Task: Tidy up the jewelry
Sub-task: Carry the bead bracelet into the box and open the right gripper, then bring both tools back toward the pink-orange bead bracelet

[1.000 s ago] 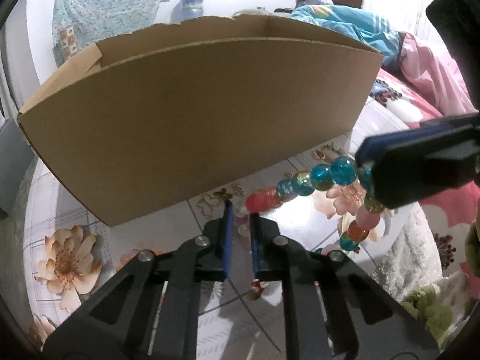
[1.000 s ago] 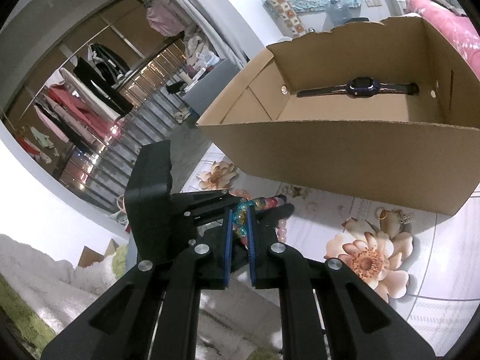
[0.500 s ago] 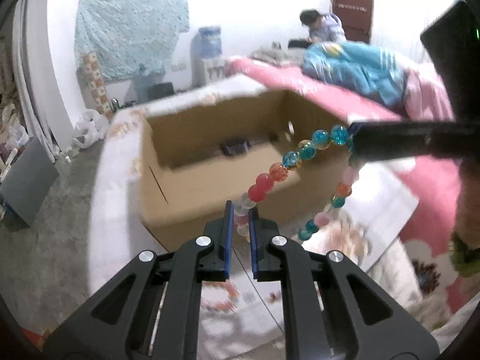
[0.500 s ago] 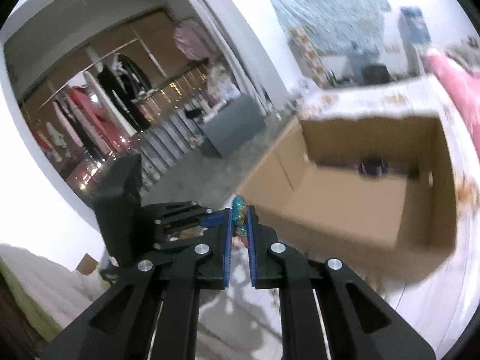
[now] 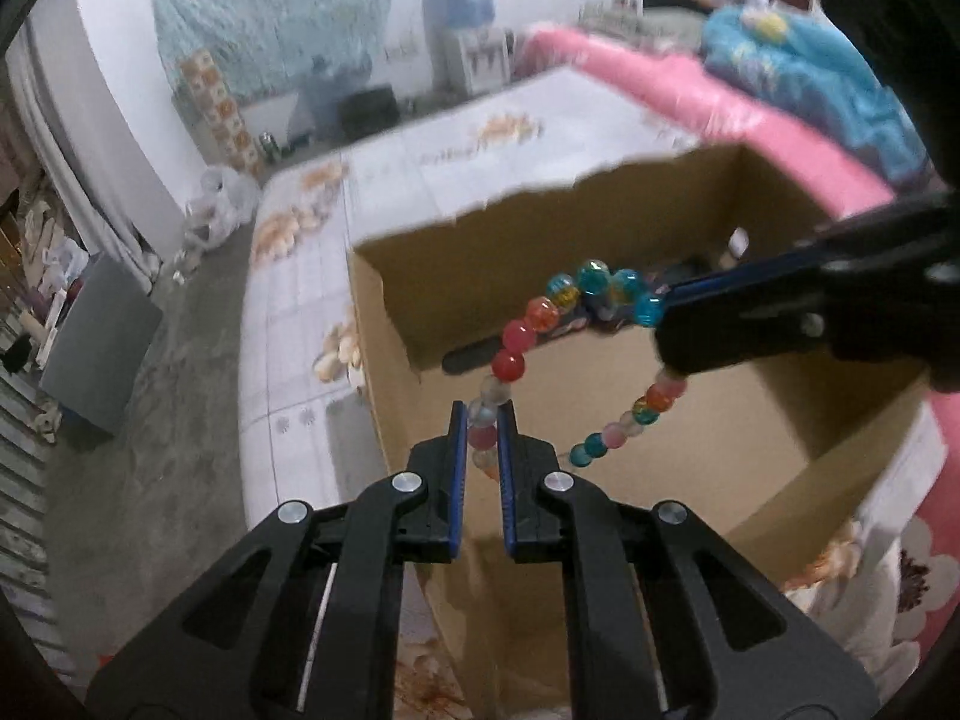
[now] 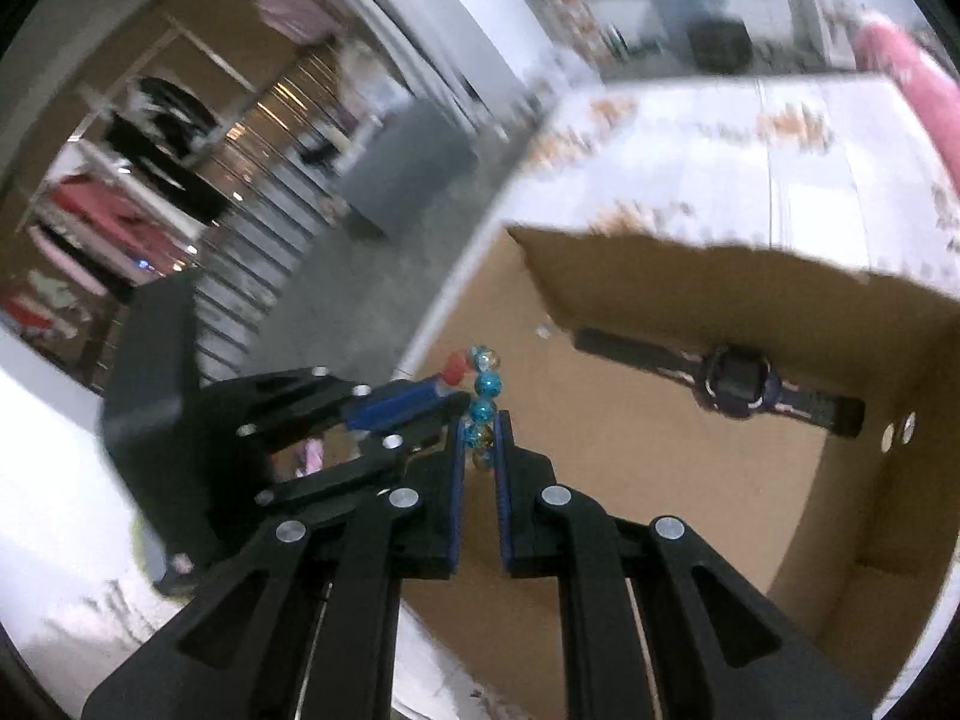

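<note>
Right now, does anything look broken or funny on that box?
Yes. The cardboard box has a ragged, torn-looking top edge instead of a clean cut. Inside, the watch lies flat on the bottom, nothing wrong there. The bead bracelet looks whole, held above the box between the left gripper and right gripper.

The bead bracelet (image 5: 543, 315) looks like glossy, translucent glass or plastic, its beads crackled inside and catching light. The cardboard box (image 5: 708, 420) is matt brown corrugated paper with a rough, torn rim. The watch (image 6: 735, 387) in it has a matt dark strap. Each tool, left (image 5: 482, 426) and right (image 6: 480, 438), is matt black plastic with ribbed blue pads and shiny metal pins. The table (image 5: 288, 360) wears a smooth flower-printed cloth.
</note>
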Tool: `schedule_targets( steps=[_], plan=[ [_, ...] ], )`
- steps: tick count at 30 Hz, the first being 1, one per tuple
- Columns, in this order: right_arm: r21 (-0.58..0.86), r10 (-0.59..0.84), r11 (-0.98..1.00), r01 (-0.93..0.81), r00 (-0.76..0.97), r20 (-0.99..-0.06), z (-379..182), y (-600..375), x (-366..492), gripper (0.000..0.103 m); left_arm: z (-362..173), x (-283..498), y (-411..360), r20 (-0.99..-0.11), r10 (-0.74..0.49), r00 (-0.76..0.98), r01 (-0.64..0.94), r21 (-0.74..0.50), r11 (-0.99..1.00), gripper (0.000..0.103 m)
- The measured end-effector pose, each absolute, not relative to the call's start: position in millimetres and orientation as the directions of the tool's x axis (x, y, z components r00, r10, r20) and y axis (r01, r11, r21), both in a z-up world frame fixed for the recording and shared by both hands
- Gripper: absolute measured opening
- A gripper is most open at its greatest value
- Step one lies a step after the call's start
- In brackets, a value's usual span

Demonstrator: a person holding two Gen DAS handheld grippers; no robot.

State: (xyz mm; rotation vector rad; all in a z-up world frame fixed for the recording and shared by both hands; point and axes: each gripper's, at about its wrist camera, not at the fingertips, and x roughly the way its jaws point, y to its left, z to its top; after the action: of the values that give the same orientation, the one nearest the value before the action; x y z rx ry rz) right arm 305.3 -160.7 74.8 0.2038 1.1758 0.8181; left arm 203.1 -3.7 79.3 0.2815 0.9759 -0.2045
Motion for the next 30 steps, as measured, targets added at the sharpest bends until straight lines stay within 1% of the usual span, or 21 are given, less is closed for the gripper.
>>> schedule_targets(
  steps=[3, 6, 9, 10, 11, 13, 15, 16, 17, 19, 22, 24, 26, 27, 28, 29, 30],
  plan=[
    [0.541, 0.619, 0.731, -0.416, 0.07, -0.782, 48.5, -148.8, 330.7, 0.01, 65.5, 211.8, -5.6, -0.861, -0.01, 0.508, 0.299, 0.166, 0.94, 0.009],
    [0.555, 0.591, 0.747, -0.366, -0.016, -0.806, 21.2, -137.7, 351.7, 0.01, 60.7, 217.3, -9.0, -0.863, 0.022, 0.505, 0.305, 0.202, 0.931, 0.01],
    [0.544, 0.552, 0.768, -0.337, -0.08, -0.83, -2.0, -127.4, 364.2, 0.01, 61.7, 218.1, -11.4, -0.86, 0.035, 0.509, 0.305, 0.219, 0.927, 0.017],
    [0.527, 0.531, 0.781, -0.334, -0.087, -0.843, -8.2, -125.1, 367.6, 0.01, 62.6, 218.4, -12.5, -0.857, 0.039, 0.513, 0.304, 0.224, 0.926, 0.02],
    [0.526, 0.524, 0.783, -0.334, -0.103, -0.846, -14.1, -123.3, 370.8, 0.01, 64.2, 216.9, -12.4, -0.851, 0.045, 0.524, 0.299, 0.233, 0.925, 0.026],
    [0.521, 0.519, 0.791, -0.321, -0.098, -0.849, -19.2, -124.1, 374.8, 0.01, 68.0, 213.3, -11.2, -0.844, 0.033, 0.535, 0.298, 0.226, 0.928, 0.028],
    [0.492, 0.497, 0.807, -0.325, -0.075, -0.865, -22.0, -124.9, 378.5, 0.01, 72.5, 209.6, -10.5, -0.838, 0.024, 0.546, 0.293, 0.218, 0.931, 0.03],
    [0.478, 0.483, 0.818, -0.32, -0.068, -0.873, -24.2, -125.5, 379.8, 0.01, 74.7, 208.6, -11.0, -0.832, 0.027, 0.554, 0.289, 0.222, 0.931, 0.038],
    [0.459, 0.465, 0.831, -0.315, -0.06, -0.883, -25.5, -126.7, 381.4, 0.01, 78.4, 205.1, -9.7, -0.821, 0.029, 0.57, 0.282, 0.228, 0.932, 0.042],
    [0.433, 0.443, 0.848, -0.304, -0.041, -0.896, -26.9, -130.8, 382.3, 0.01, 85.8, 196.5, -6.3, -0.808, 0.008, 0.589, 0.28, 0.213, 0.936, 0.043],
    [0.451, 0.459, 0.842, -0.296, -0.044, -0.887, -23.5, -137.0, 380.6, 0.011, 96.5, 183.4, -0.2, -0.777, 0.006, 0.629, 0.255, 0.214, 0.943, 0.055],
    [0.465, 0.478, 0.834, -0.297, -0.033, -0.878, -15.5, -141.9, 377.1, 0.011, 103.9, 174.6, 6.9, -0.757, -0.007, 0.654, 0.243, 0.201, 0.949, 0.058],
    [0.481, 0.5, 0.823, -0.303, -0.014, -0.866, -3.5, -147.1, 370.9, 0.011, 111.8, 165.6, 16.2, -0.734, -0.017, 0.679, 0.223, 0.184, 0.957, 0.065],
    [0.489, 0.518, 0.814, -0.313, 0.01, -0.855, 7.8, -152.4, 364.9, 0.011, 116.1, 161.2, 22.9, -0.72, -0.024, 0.694, 0.212, 0.172, 0.962, 0.066],
    [0.495, 0.534, 0.805, -0.327, 0.036, -0.845, 20.4, -157.7, 358.6, 0.012, 121.7, 151.9, 27.8, -0.705, -0.031, 0.708, 0.201, 0.159, 0.967, 0.07],
    [0.495, 0.545, 0.799, -0.342, 0.063, -0.836, 32.4, -162.8, 351.9, 0.018, 126.8, 142.9, 36.3, -0.687, -0.039, 0.726, 0.184, 0.139, 0.973, 0.074],
    [0.487, 0.552, 0.796, -0.358, 0.101, -0.828, 46.2, -170.1, 344.2, 0.028, 130.9, 135.0, 42.9, -0.672, -0.046, 0.739, 0.17, 0.121, 0.978, 0.076]
  ],
)
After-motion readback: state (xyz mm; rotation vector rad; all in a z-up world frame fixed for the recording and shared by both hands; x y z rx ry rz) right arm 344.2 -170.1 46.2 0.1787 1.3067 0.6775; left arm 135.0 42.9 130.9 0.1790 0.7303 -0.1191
